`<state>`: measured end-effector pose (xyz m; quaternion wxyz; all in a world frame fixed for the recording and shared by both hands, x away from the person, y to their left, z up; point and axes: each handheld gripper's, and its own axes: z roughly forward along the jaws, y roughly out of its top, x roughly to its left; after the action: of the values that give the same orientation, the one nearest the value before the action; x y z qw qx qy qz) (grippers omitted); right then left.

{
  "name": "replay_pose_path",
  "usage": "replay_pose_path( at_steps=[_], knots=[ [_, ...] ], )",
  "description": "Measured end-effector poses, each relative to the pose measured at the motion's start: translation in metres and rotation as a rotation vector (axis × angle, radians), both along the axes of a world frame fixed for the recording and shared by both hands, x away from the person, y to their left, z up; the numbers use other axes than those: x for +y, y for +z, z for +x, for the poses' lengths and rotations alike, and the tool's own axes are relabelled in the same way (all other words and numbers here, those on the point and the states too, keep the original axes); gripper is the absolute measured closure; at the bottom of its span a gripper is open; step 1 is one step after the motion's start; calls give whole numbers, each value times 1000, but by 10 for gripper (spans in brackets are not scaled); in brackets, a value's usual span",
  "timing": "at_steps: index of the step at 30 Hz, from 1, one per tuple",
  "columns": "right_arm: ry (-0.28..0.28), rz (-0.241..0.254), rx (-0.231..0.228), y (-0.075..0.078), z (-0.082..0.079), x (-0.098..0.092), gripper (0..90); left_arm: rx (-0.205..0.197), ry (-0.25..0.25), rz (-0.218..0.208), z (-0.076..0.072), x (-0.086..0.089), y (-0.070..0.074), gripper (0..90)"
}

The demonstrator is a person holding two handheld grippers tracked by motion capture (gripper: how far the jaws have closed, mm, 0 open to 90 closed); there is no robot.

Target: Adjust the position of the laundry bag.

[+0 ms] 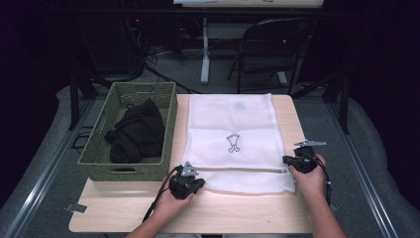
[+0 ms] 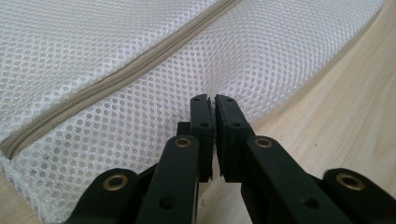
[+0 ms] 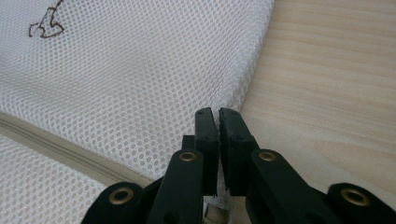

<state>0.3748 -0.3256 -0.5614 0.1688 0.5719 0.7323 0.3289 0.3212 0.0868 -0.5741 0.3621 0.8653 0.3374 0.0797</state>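
Bag: white mesh bag [image 1: 237, 141], flat on the desk, fine honeycomb weave, beige zip [image 1: 242, 170] running across near the front edge, small dark line drawing [image 1: 233, 143] at its middle.
Where: centre-right of desk, just beside the basket; front corners at the two tools.
Left tool [image 2: 214, 100]: jaws closed together, pinching the mesh at the bag's front left corner (fabric puckers at the tips).
Right tool [image 3: 218, 112]: jaws closed too, nipping the bag's right edge near the zip end.
Basket [image 1: 96, 148]: green woven, left on desk, black cloth [image 1: 136, 131] bundled inside.
Desk [image 1: 247, 213]: pale wood, rounded corners.
Room: dark, grey floor, folding chair [image 1: 270, 47] and cables behind.
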Motion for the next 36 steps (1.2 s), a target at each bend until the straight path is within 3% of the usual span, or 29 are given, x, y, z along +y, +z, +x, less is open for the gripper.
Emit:
replay_pose_path(
  at_steps=[7, 18, 36],
  knots=[
    [19, 0, -29, 8, -3, 0, 867, 22, -2, -35, 2, 4, 4, 868],
    [29, -5, -37, 13, -7, 0, 868, 12, -7, -65, -2, 8, 14, 867],
    [58, -15, -60, 21, -18, 5, 868, 17, -21, -73, -12, 13, 24, 866]
  ],
)
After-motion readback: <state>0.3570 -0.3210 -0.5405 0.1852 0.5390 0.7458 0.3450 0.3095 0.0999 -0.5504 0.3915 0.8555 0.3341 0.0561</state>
